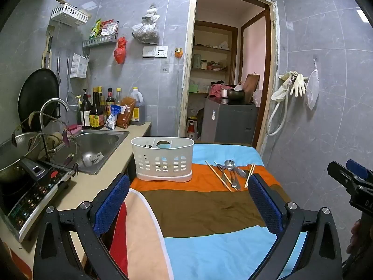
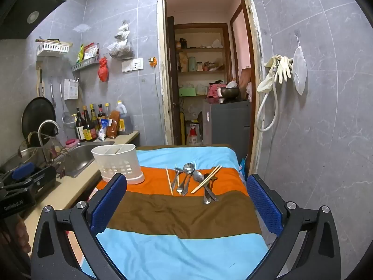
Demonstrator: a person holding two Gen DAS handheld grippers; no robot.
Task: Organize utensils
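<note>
Your left gripper (image 1: 188, 198) has its jaws spread as wide as they go and grips nothing; only the striped cloth (image 1: 198, 210) lies between its blue pads (image 1: 112, 200). Ahead of its left finger stands the white utensil holder (image 1: 163, 161), upright on the orange stripe. Ahead of its right finger, well apart from the holder, lie the loose utensils: wooden chopsticks (image 1: 218, 175), spoons (image 1: 229, 165) and other steel cutlery in a mixed pile, untouched.

Your right gripper (image 2: 186, 200) is likewise fully spread and empty over the cloth. From it, the holder sits just beyond the left finger, and the cutlery pile (image 2: 193, 179) lies straight ahead between the fingers, a little forward of the tips.

White lettering on the left gripper's body, seen at the left edge of the right wrist view, is too small to read surely. The bottle labels (image 2: 88, 134) by the sink are too small as well.
</note>
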